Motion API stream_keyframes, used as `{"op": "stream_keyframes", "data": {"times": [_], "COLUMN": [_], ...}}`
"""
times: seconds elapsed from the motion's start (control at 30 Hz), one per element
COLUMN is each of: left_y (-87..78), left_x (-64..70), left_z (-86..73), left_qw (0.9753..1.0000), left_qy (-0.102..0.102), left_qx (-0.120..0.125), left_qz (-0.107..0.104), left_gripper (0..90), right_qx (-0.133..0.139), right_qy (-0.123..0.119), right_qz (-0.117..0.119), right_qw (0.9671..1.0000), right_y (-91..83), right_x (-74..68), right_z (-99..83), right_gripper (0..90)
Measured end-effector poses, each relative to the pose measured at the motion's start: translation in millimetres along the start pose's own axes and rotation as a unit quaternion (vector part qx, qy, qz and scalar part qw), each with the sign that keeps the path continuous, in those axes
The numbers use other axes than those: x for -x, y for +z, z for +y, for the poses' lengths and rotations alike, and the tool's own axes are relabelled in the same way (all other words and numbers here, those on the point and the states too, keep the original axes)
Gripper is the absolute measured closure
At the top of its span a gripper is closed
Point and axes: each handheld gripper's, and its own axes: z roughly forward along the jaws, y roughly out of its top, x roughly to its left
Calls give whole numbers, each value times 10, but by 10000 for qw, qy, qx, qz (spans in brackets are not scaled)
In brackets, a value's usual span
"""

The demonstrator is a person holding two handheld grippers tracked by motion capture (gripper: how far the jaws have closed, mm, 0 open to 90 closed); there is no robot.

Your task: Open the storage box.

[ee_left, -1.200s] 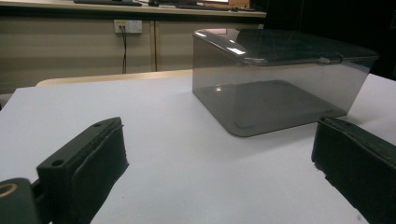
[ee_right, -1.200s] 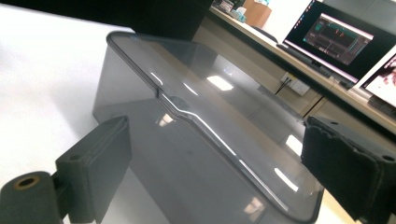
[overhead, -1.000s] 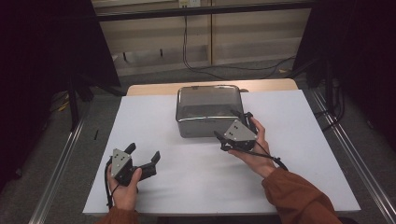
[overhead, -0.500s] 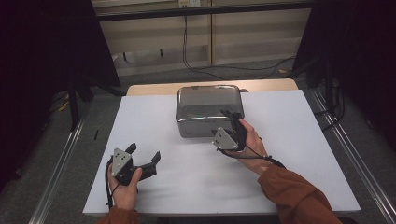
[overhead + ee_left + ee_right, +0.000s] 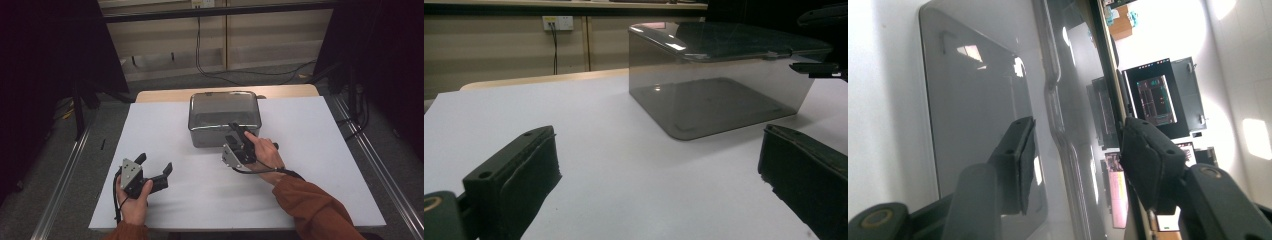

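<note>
A shiny metal box (image 5: 224, 117) with a flat lid stands at the far middle of the white table (image 5: 310, 150). My right gripper (image 5: 234, 134) is rolled onto its side at the box's front edge, open. In the right gripper view its jaws straddle the lid's rim (image 5: 1055, 125): one lies against the box's side wall (image 5: 973, 100), the other over the lid. My left gripper (image 5: 155, 163) rests at the front left, open, nothing between its jaws. It faces the box (image 5: 719, 95) from a distance, and the right gripper (image 5: 824, 65) shows at that box's right corner.
The white sheet covers a wooden tabletop whose far edge (image 5: 165, 95) shows behind the box. Metal rails (image 5: 70, 175) run along both sides of the table. Cables (image 5: 210, 70) lie on the floor beyond.
The right gripper has moved left and closer to the box's front edge, rolling onto its side. The left gripper has stayed put.
</note>
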Motion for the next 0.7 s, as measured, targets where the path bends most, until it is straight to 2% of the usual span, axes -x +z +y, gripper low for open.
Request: {"op": "stream_keyframes", "data": {"times": [0.13, 0.27, 0.37, 0.7], "left_y": [-2, 5, -3, 22], "left_x": [-5, -2, 2, 18], "left_z": [8, 5, 16, 13], "left_qw": [10000, 10000, 9999, 10000], "left_qy": [8, -20, -23, 10], "left_qx": [25, 12, 139, 35], "left_qz": [19, -65, -71, -46], "left_gripper": [28, 28, 28, 39], "right_qx": [-11, -3, -26, 20], "right_qy": [-222, -304, -359, -469], "right_qz": [-43, -17, -33, -52], "right_qw": [9997, 9995, 9993, 9989], "right_y": [8, 41, 57, 71], "right_x": [-31, -59, -82, -82], "right_z": [30, 37, 41, 35], "right_gripper": [564, 616, 697, 775]}}
